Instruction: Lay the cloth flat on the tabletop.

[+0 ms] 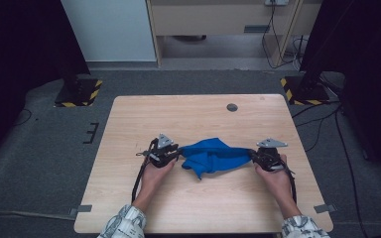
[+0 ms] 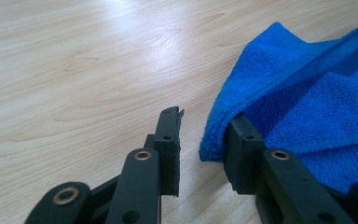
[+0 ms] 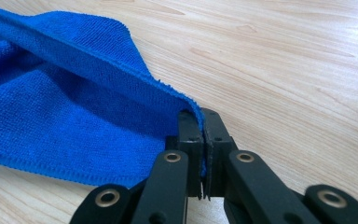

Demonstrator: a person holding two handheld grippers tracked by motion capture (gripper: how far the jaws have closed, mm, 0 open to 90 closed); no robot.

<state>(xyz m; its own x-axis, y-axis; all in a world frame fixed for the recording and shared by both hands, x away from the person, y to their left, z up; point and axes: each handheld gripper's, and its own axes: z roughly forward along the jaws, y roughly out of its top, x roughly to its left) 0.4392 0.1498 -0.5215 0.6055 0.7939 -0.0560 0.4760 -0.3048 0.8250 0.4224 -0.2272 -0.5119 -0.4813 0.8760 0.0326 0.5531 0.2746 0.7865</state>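
A blue cloth (image 1: 209, 156) of nubbly terry weave lies on the smooth, faintly glossy pale wood table (image 1: 188, 119).

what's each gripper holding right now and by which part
The right gripper pinches the blue cloth by its edge. The left gripper holds nothing; its jaws stand apart beside the cloth.

On the table (image 1: 129, 124), the cloth (image 1: 209, 154) lies between left hand-held gripper (image 1: 171, 154) and right hand-held gripper (image 1: 254, 156).

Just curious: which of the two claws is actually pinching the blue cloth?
The right claw: its jaws are shut on the cloth's edge. The left claw stands open, cloth draped over one jaw.
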